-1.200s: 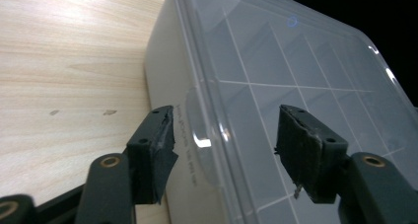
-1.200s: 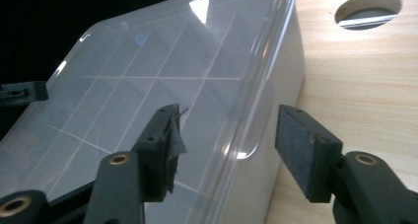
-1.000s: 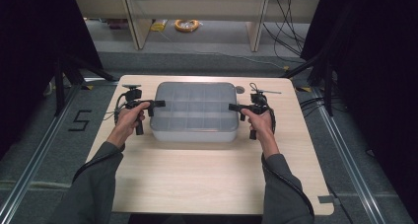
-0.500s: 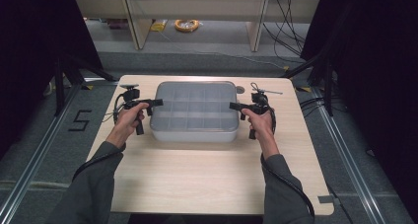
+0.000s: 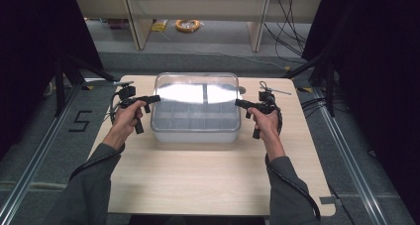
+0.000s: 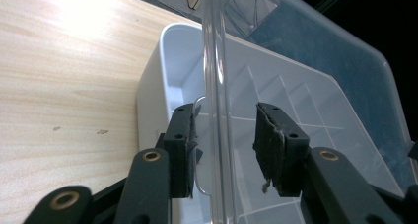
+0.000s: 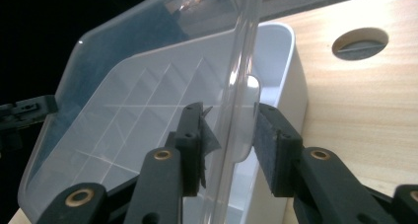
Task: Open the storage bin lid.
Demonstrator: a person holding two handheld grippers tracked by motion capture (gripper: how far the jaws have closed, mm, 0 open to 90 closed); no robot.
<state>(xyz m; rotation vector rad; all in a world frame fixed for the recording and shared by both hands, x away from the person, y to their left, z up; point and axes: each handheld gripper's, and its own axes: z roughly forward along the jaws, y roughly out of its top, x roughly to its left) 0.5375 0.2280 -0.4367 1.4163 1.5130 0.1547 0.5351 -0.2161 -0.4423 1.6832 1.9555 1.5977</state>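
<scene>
1. The left gripper (image 5: 148,100) sits at the left end of the clear lid (image 5: 196,92). In the left gripper view its fingers (image 6: 183,150) have just been closing, with the lid's edge (image 6: 215,86) and small tab between them. The left pad lies against the tab; a visible gap remains between the plastic and the right pad, so a full pinch cannot be confirmed from that view.

2. The right gripper (image 5: 241,104) is at the lid's right end. Its fingers (image 7: 273,145) have also just been closing around the lid's rim (image 7: 241,71). They stand moderately apart, the tab just beside the right pad; whether both pads press on the plastic is hard to tell.

3. The lid stands tilted up over the white divided box (image 5: 195,121), its front edge raised and its back edge down towards the rear of the box. The box rests at the centre back of the wooden counter (image 5: 208,175).

4. Glare whitens much of the lid in the high view, blurring its edges and the rear compartments. Both gripper views cut the box (image 6: 162,81) off at the frame. The far gripper shows as a dark shape at the left edge of the right gripper view. A round hole (image 7: 360,42) in the counter lies near the box's corner.
</scene>
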